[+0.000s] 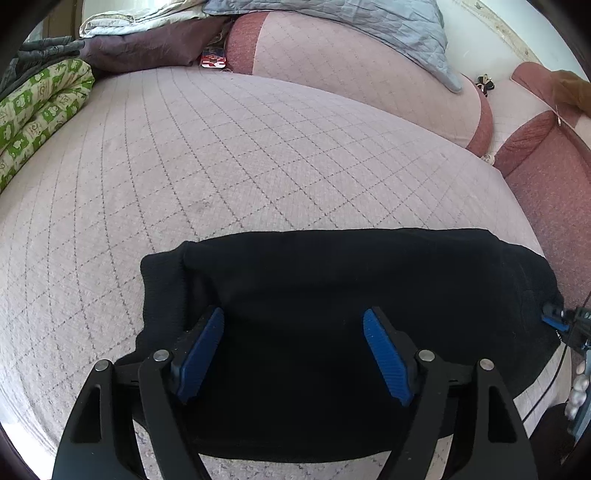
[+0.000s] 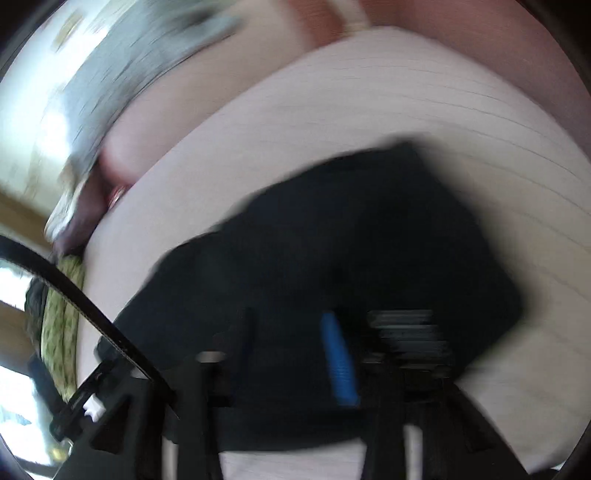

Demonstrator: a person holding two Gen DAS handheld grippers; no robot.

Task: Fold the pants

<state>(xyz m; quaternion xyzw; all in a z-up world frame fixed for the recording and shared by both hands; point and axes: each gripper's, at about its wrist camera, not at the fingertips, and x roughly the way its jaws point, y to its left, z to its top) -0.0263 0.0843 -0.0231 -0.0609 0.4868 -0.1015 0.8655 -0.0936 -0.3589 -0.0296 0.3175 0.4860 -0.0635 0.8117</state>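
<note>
1. The black pants [image 1: 332,314] lie folded into a compact bundle on the near part of a pink quilted sofa seat [image 1: 221,158], nearer its right end.
2. The left gripper [image 1: 293,332] hovers over the bundle's near edge, jaws spread wide, nothing between its blue pads [image 1: 201,358].
3. The right gripper [image 2: 291,354] shows in its own blurred view above the pants [image 2: 332,258]; one blue pad [image 2: 340,365] is plain, but I cannot tell how its jaws stand.
4. Its tip also appears at the bundle's right edge in the left view.
5. At the far left sits a green patterned blanket [image 1: 37,110]; a grey quilt [image 1: 351,26] drapes the backrest.
</note>
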